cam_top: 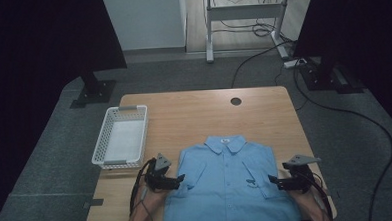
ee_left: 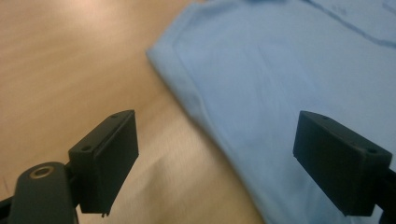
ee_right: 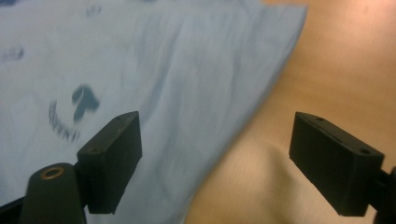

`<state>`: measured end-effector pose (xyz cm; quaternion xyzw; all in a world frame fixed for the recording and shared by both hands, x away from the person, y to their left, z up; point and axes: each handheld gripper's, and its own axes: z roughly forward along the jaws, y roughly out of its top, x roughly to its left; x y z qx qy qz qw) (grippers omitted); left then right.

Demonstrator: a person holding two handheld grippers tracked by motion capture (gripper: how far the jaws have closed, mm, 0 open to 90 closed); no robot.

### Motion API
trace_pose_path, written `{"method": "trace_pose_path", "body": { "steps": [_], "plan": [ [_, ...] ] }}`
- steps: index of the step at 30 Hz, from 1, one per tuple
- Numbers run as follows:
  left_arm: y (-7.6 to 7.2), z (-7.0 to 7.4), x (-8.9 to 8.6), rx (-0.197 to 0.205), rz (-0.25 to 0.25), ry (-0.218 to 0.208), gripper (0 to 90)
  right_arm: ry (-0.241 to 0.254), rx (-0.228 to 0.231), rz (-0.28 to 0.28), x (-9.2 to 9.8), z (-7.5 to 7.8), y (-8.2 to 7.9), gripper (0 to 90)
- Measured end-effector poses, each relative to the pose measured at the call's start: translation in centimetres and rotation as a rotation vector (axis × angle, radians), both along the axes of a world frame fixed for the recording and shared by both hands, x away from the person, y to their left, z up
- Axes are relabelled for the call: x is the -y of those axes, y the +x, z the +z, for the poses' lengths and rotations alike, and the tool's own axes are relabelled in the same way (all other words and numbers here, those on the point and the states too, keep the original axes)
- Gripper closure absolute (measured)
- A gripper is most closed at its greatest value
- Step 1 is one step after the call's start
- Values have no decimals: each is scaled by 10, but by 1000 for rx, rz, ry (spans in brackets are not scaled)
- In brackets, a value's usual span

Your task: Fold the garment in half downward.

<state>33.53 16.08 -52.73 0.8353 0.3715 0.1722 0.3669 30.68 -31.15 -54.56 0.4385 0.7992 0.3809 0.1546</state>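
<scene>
A: The light wooden table point(cam_top: 184, 116) carries a light blue buttoned shirt point(cam_top: 227, 189) at the middle of its near edge; the picture's bottom border cuts off the hem.

B: And that white perforated plastic basket point(cam_top: 120, 136)?

A: At the left edge, apart from the shirt.

B: The grippers?

A: The left gripper point(cam_top: 179, 180) hangs over the shirt's left side, the right gripper point(cam_top: 272, 179) over its right side. Both have jaws spread wide with nothing between them. The shirt's chest print is blurred, unreadable.
</scene>
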Motion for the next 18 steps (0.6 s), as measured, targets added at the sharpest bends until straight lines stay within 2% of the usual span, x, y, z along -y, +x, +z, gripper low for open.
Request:
{"method": "trace_pose_path", "body": {
  "steps": [5, 9, 13, 18],
  "plan": [
    [24, 9, 10, 2, 3, -16, 141, 4, 39, -2, -3, 16, 21, 208],
    [43, 11, 19, -3, 6, -12, 150, -4, 53, 4, -5, 21, 40, 220],
    [61, 5, 25, -25, 20, 1, 159, -2, 46, -4, -6, 19, 59, 226],
    [77, -8, 25, -44, 49, 12, 161, 1, 19, -25, -6, 8, 79, 245]
  ]
}}
